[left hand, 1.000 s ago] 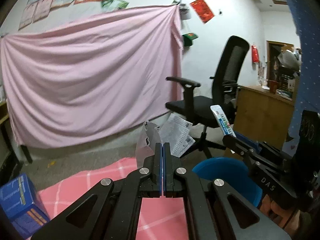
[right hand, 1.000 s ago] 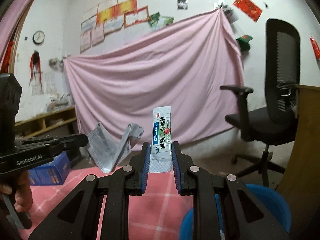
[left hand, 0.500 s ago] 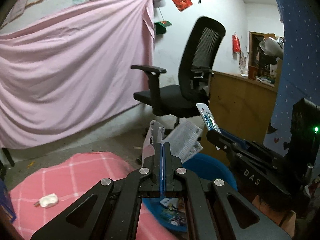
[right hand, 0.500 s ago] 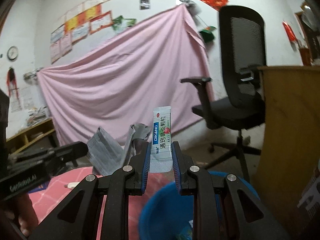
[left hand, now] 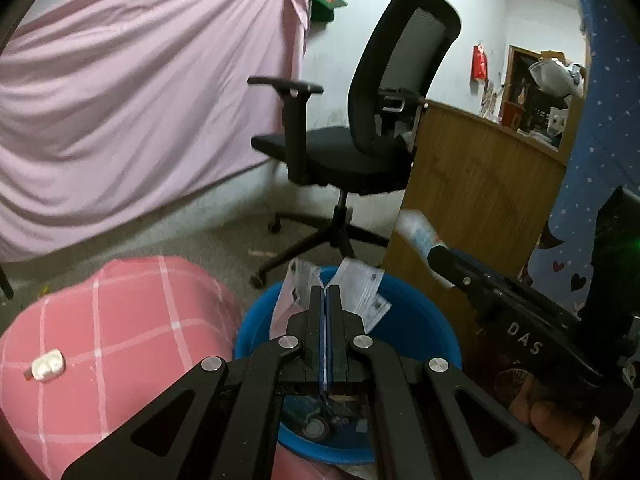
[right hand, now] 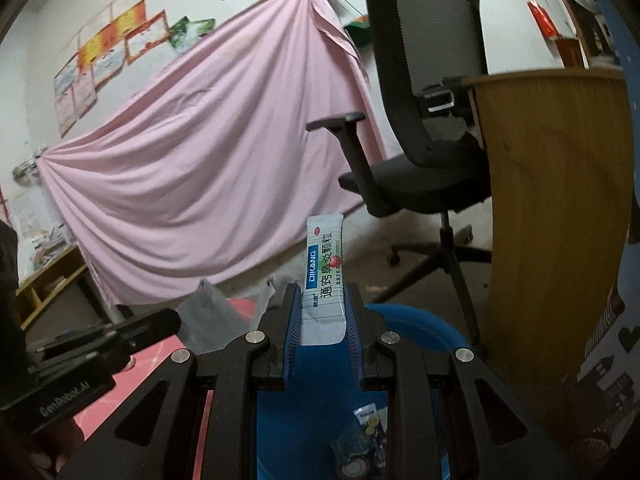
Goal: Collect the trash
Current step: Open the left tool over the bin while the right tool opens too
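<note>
Grippers have both swung over the round blue plastic basin (left hand: 436,344) now, where 1 second ago they hung over the pink checked cloth (left hand: 120,320). Left gripper (left hand: 327,294) has its jaws pinched tight on a crumpled clear plastic wrapper with printed paper (left hand: 360,292), which dangles right above the basin. Right gripper (right hand: 323,308) clamps a white medicine sachet with blue and green print (right hand: 324,276), upright between its jaws, over the basin's near edge. Trash already lies in the basin bottom. Black mesh office chair (left hand: 360,136) looms closer than before; a small white earbud case (left hand: 47,365) sits on the cloth.
</note>
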